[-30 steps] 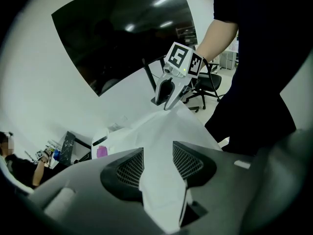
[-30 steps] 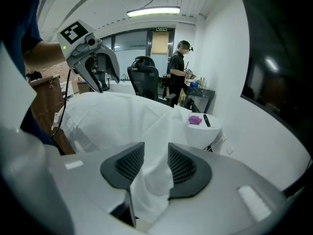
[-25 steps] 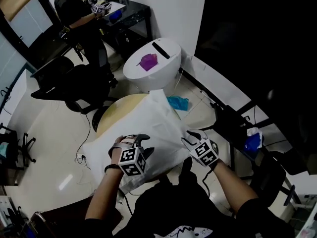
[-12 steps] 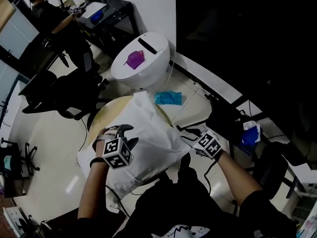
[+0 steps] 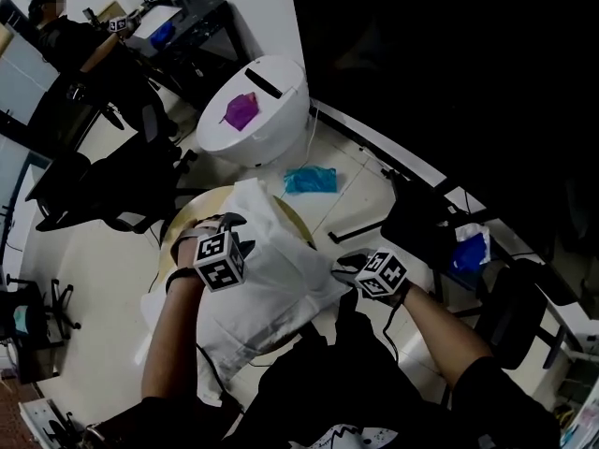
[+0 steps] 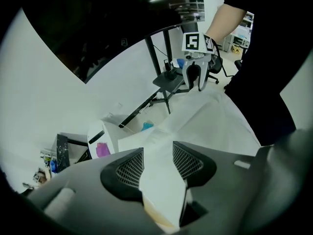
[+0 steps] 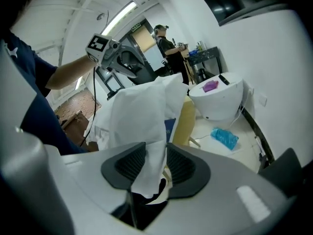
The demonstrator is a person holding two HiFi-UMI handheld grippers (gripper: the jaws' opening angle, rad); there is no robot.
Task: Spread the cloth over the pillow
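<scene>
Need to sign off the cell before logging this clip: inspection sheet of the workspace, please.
Surface: round yellowish table, mostly under the white cloth.
Job's things: cloth bunched on the table; pillow not told apart beneath it.
Clutter: blue bag on the floor; white round bin with a purple thing on top.
Grippers: left gripper shut on the cloth; right gripper shut on the cloth too, its jaws have just been closing.
Cables: thin cable trailing from the right gripper.
Surroundings: black office chairs; another person at a desk.
</scene>
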